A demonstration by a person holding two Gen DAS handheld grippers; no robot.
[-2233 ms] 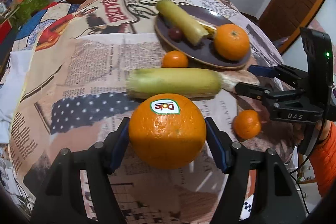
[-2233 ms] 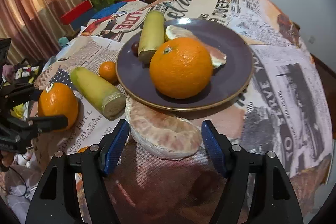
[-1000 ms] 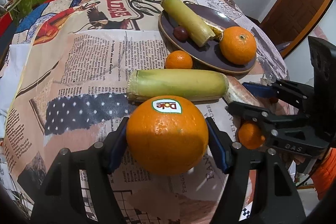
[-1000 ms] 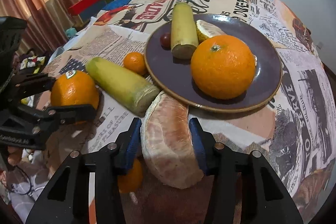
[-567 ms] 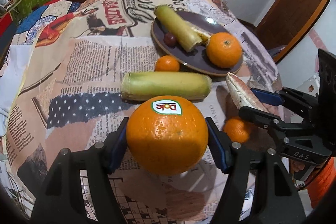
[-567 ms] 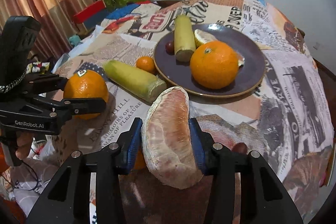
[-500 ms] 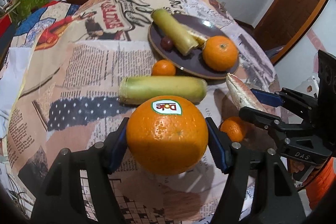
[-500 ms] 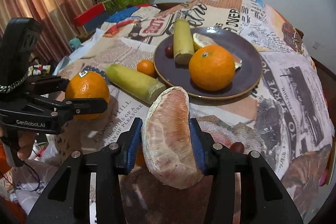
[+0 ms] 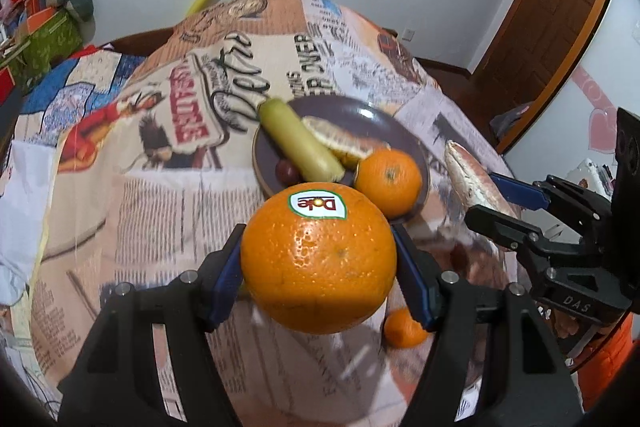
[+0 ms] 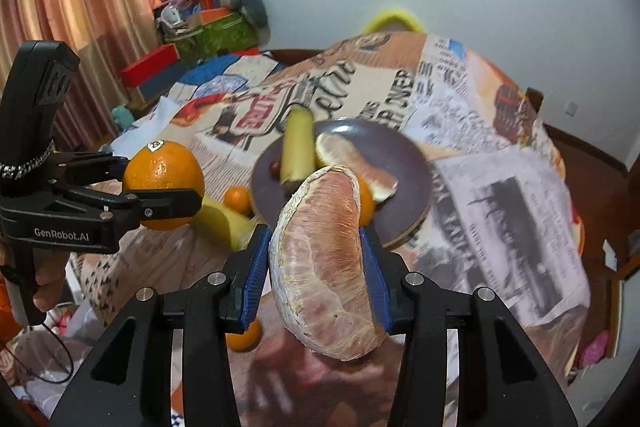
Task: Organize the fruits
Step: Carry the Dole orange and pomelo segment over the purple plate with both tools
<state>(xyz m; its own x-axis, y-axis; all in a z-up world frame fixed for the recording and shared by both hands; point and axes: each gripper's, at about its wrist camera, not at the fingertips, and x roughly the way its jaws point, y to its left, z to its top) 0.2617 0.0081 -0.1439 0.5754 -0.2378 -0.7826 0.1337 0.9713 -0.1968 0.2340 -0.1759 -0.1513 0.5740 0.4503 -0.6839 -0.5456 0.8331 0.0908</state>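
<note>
Item 1: left gripper (image 9: 319,263), blue pads pressed on both sides of a large orange (image 9: 319,259) bearing a Dole sticker at its 12 o'clock; fruit held clear above the tablecloth (image 9: 160,211).

Item 2: right gripper (image 10: 316,267), narrow grip clamped on a peeled pomelo segment (image 10: 324,259), standing upright between the pads and off the table.

Item 3: dark plate (image 9: 400,131), at 12 o'clock from the held orange in the left wrist view. On it: 1 pale green stalk piece (image 9: 300,143), 1 pomelo wedge (image 9: 340,143), 1 orange (image 9: 388,183) at the plate's 5 o'clock, 1 small dark red fruit (image 9: 285,169) just beside the stalk.

Item 4: on the cloth, 1 small mandarin (image 9: 404,327) at 5 o'clock from the held orange; in the right wrist view, a second stalk piece (image 10: 224,223) and another mandarin (image 10: 237,201) lie near the plate's 8 o'clock.
</note>
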